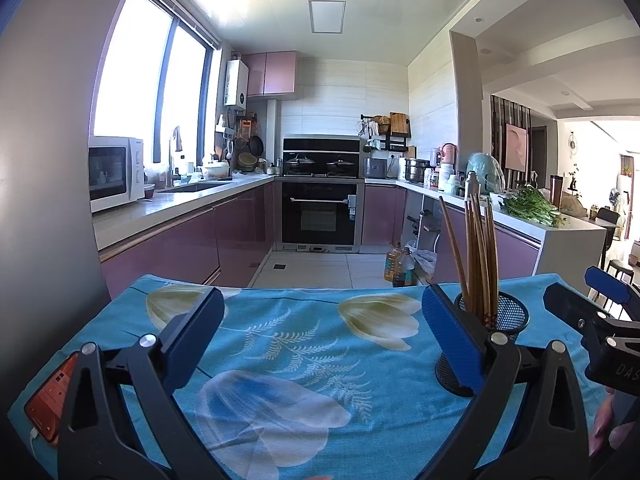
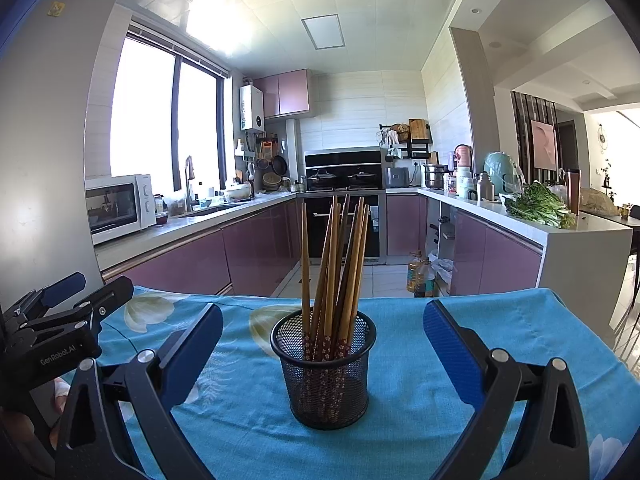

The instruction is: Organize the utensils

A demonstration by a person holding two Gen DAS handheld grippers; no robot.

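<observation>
A black mesh cup (image 2: 325,376) stands on the blue floral tablecloth (image 2: 400,360) and holds several wooden chopsticks (image 2: 334,264) upright, their patterned ends down. My right gripper (image 2: 323,344) is open and empty, its blue pads on either side of the cup, a little short of it. My left gripper (image 1: 324,328) is open and empty over bare cloth. In the left wrist view the cup (image 1: 506,316) and chopsticks (image 1: 478,256) stand just behind my right-hand finger. The right gripper's body (image 1: 600,320) shows at that view's right edge.
An orange phone (image 1: 52,396) with a white cable lies at the table's left edge. The table's far edge drops to the kitchen floor, where oil bottles (image 2: 420,276) stand. Purple counters run along both sides, with greens (image 2: 536,204) on the right one.
</observation>
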